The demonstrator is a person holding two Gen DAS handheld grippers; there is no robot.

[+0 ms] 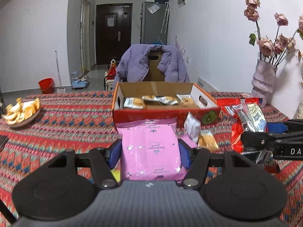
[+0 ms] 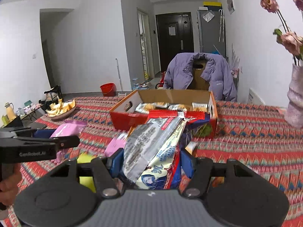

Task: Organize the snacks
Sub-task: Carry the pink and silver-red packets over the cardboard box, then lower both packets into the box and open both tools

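Left gripper (image 1: 149, 149) clamped a pink packet (image 1: 150, 147); right gripper (image 2: 151, 162) clamped a silver-red snack bag (image 2: 151, 151), both before the cardboard box (image 1: 166, 112).

The left gripper (image 1: 149, 148) is built of matte black linkage arms with round silver screws, two black discs and a grey ribbed body; blue pads line its fingers (image 1: 114, 152). The same construction is seen on the right gripper (image 2: 151, 162). White "GenRobot.AI" lettering is printed on the side of the left gripper. Bare skin of the left hand (image 2: 8, 187) is seen below that lettering.
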